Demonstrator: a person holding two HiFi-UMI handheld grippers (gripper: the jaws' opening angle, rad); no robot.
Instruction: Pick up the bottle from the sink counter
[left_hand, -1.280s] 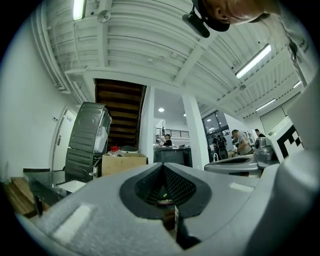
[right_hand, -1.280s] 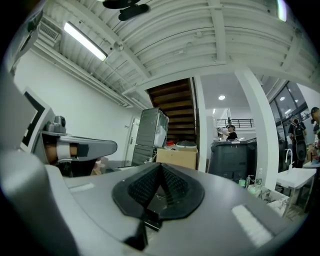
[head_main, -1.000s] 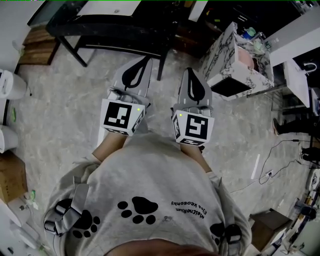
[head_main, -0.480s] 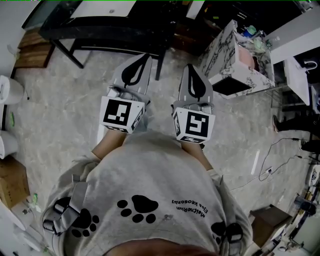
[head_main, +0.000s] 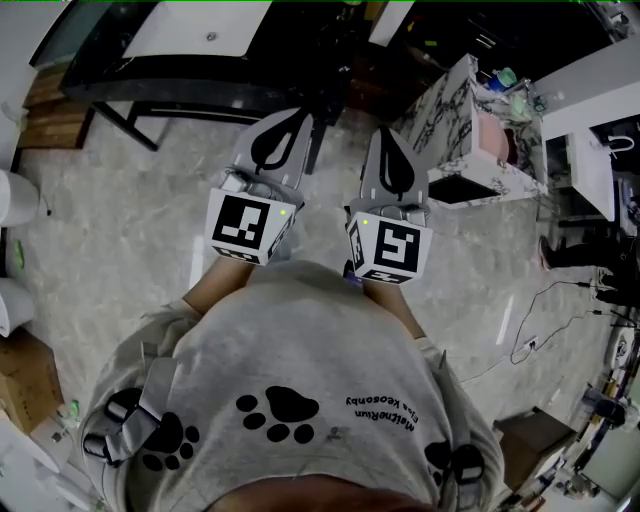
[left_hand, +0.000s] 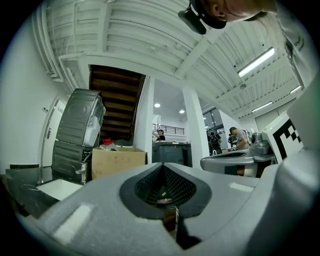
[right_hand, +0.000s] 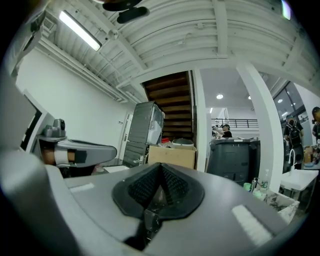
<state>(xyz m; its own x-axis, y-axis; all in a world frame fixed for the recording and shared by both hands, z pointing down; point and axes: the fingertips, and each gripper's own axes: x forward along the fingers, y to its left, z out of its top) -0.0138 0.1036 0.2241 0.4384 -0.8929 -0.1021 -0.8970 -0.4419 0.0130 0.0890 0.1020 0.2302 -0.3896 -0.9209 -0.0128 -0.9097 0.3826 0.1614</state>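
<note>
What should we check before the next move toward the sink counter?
1. left gripper open for a grasp: not ok, shut and empty.
2. right gripper open: not ok, shut and empty.
3. marble counter in view: ok, ahead to the right.
4. bottle told apart among the small items on it: cannot tell, too small.
5. Grippers at the counter: not ok, both short of it.

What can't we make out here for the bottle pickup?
- Bottle: in the head view, the clutter on the marble counter is too small to tell apart. In the right gripper view it is tiny and warped at the lens edge.
- Hands: in the head view, hidden under the marker cubes of the left gripper and right gripper.
- Sink: not identifiable in any view.
</note>
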